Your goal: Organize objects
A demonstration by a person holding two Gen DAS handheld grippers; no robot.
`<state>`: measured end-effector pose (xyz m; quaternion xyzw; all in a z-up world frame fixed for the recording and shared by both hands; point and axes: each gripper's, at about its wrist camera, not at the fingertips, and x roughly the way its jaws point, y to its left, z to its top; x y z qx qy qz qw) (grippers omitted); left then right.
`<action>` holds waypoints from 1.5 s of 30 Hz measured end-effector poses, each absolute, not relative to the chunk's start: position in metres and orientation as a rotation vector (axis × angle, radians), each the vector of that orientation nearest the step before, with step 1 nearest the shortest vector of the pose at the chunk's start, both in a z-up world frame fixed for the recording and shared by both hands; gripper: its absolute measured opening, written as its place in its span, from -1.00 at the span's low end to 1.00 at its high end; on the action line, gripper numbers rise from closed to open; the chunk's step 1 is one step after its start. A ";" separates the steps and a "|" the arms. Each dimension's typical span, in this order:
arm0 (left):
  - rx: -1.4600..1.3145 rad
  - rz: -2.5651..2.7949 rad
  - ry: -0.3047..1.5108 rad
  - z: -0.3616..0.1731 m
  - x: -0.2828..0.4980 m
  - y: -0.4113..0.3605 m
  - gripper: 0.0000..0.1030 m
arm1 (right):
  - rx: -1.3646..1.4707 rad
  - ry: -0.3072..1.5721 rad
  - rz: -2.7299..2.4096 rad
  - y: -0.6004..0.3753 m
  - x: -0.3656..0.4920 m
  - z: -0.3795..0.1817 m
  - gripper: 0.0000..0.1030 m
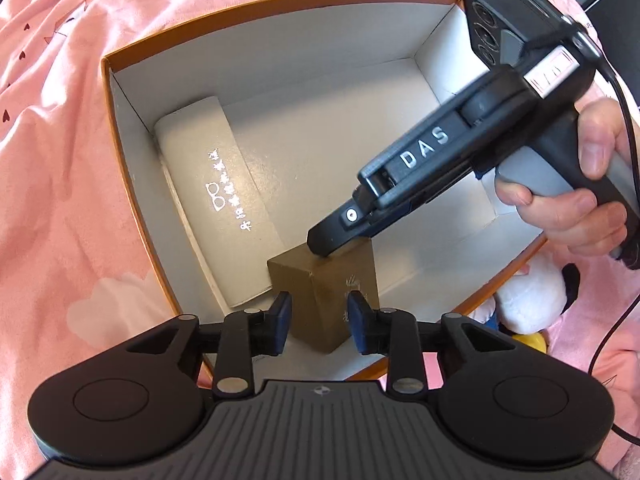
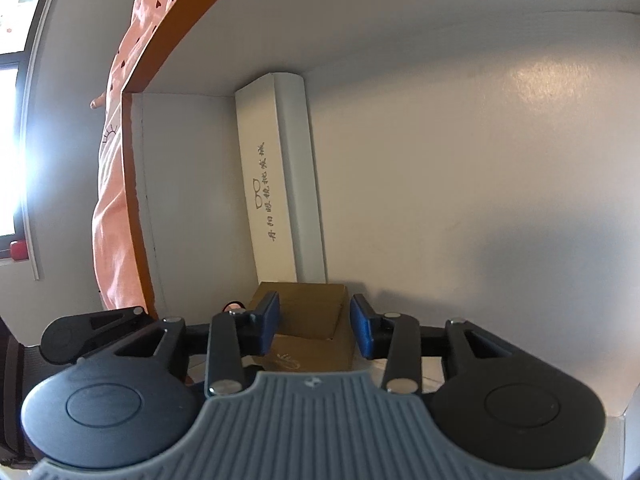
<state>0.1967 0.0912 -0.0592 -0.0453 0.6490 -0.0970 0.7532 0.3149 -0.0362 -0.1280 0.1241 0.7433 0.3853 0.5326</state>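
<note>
The small brown box [image 1: 326, 300] is sitting inside the orange storage box [image 1: 120, 128], on its white floor near the corner closest to the left wrist camera, one vertical edge turned toward that camera and its top face level. It is close to cube-shaped, so no clear long axis is showing; a faint pale emblem is lying on the face toward the right. Just beside it, the white glasses case [image 1: 216, 200] is lying flat along the storage box's left wall, its long axis running from the near corner toward the far end, silver lettering and a spectacles logo running along its length. In the right wrist view the glasses case [image 2: 280, 176] is stretching straight away from the camera, with the small brown box [image 2: 308, 320] at its near end. The left gripper [image 1: 319, 322] is hovering over the near rim, its blue-padded fingers [image 1: 280, 320] standing apart on either side of the small brown box without gripping it. The right gripper [image 2: 314, 324] is reaching down into the storage box, fingers spread wider than the small brown box, holding nothing; in the left view its tip is at the top of that box, though contact cannot be judged. A pink bedsheet [image 1: 60, 160] is lying beneath everything, and a plush toy [image 1: 528, 300] is resting outside the right wall.
</note>
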 end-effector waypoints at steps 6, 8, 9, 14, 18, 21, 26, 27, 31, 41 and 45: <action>-0.044 -0.234 1.434 -0.057 0.196 0.089 -0.28 | 0.228 1.699 1.009 -0.039 0.303 -0.105 -0.59; -0.029 -0.234 1.439 -0.056 0.193 0.089 -0.28 | 0.204 1.689 1.038 -0.038 0.299 -0.102 -0.63; -0.030 -0.235 1.440 -0.054 0.192 0.090 -0.28 | 0.200 1.697 1.046 -0.037 0.297 -0.102 -0.65; -0.045 -0.203 1.403 -0.039 0.185 0.098 -0.28 | 0.095 1.663 1.115 -0.018 0.276 -0.104 -0.73; -0.061 -0.187 1.384 -0.039 0.186 0.099 -0.28 | 0.086 1.624 1.115 -0.030 0.280 -0.101 -0.73; -0.075 -0.183 1.370 -0.042 0.190 0.100 -0.28 | 0.062 1.605 1.096 -0.034 0.284 -0.097 -0.74; -0.106 -0.160 1.349 -0.033 0.196 0.113 -0.28 | 0.086 1.649 1.097 -0.014 0.272 -0.112 -0.74; -0.107 -0.157 1.346 -0.031 0.196 0.115 -0.28 | 0.096 1.661 1.102 -0.011 0.270 -0.116 -0.74; -0.110 -0.162 1.341 -0.031 0.197 0.118 -0.28 | 0.102 1.654 1.119 -0.004 0.267 -0.121 -0.70; -0.114 -0.178 1.276 -0.017 0.213 0.128 -0.28 | -0.045 1.462 1.035 -0.009 0.292 -0.088 -0.71; -0.118 -0.160 1.249 -0.015 0.222 0.134 -0.28 | -0.219 1.329 0.935 0.010 0.301 -0.096 -0.71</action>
